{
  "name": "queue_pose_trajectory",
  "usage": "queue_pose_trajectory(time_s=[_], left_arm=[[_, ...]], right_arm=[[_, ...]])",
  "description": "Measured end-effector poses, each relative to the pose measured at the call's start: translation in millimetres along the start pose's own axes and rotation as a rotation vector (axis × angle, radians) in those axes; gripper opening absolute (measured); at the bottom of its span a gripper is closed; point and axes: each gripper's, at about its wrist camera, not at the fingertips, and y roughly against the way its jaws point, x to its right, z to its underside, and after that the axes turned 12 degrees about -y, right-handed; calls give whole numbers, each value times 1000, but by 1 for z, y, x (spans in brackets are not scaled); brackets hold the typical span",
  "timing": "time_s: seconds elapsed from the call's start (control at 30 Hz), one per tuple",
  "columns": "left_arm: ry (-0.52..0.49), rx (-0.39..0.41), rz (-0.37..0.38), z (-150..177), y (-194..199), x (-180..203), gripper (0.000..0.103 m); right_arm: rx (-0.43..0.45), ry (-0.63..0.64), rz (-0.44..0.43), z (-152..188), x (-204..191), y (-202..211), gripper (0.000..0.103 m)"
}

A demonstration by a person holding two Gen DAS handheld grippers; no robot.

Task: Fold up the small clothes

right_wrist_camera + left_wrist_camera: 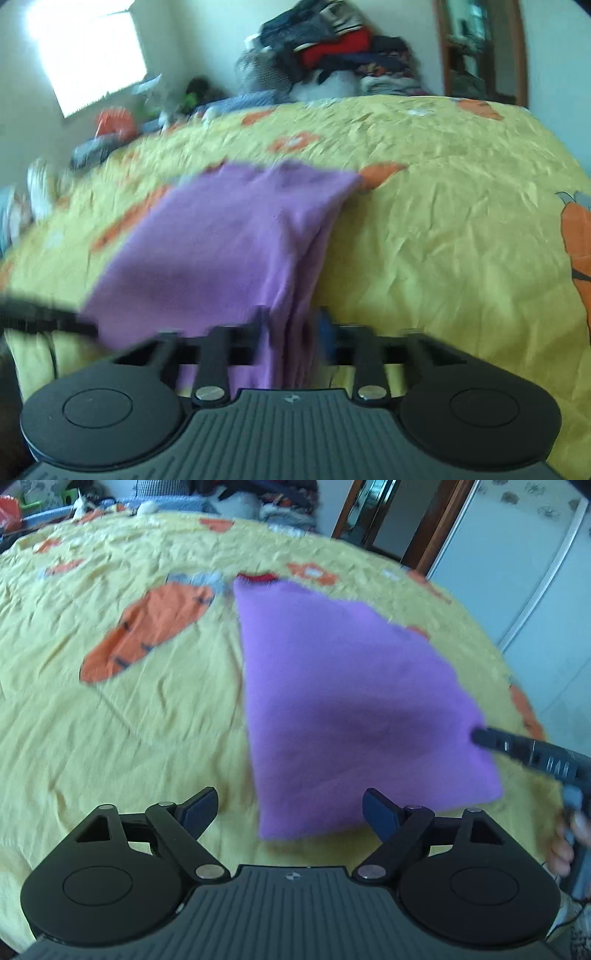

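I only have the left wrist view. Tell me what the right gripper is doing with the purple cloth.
Observer: The right gripper has its jaws shut on a bunched edge of the purple cloth.
Operator: Report what lies behind the bed on that side.
Observer: A bright window on the wall, and a heap of dark and red clothes at the far edge of the yellow bedspread.
Operator: Say how the cloth hangs.
Observer: It falls in vertical folds down into the jaws; motion blur hides finer detail.
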Motion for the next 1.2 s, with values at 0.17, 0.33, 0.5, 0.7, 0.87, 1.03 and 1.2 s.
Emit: queue_pose_trajectory(time_s=[0.17, 0.33, 0.5, 0.7, 0.87, 1.03, 1.2], left_arm=[[17, 1, 5, -25, -12, -3, 91], [-2, -48, -14, -27, -39, 6, 65], [-7, -42, -34, -22, -33, 20, 42], [-26, -26, -90, -9, -29, 34, 48], [29, 7, -51, 1, -5, 27, 65], [36, -10, -75, -3, -11, 27, 60], [-32, -24, -147, 5, -20, 43, 63]], right_arm=[[26, -226, -100, -58, 36, -47, 77], [-71, -299, -157, -83, 49, -105, 7], [20, -69, -60, -95, 12, -105, 5], [-14, 13, 86, -96, 10, -131, 17], [47, -19, 53, -77, 10, -67, 63], [15, 1, 21, -26, -5, -18, 61], [60, 189, 193, 16, -10, -22, 64]])
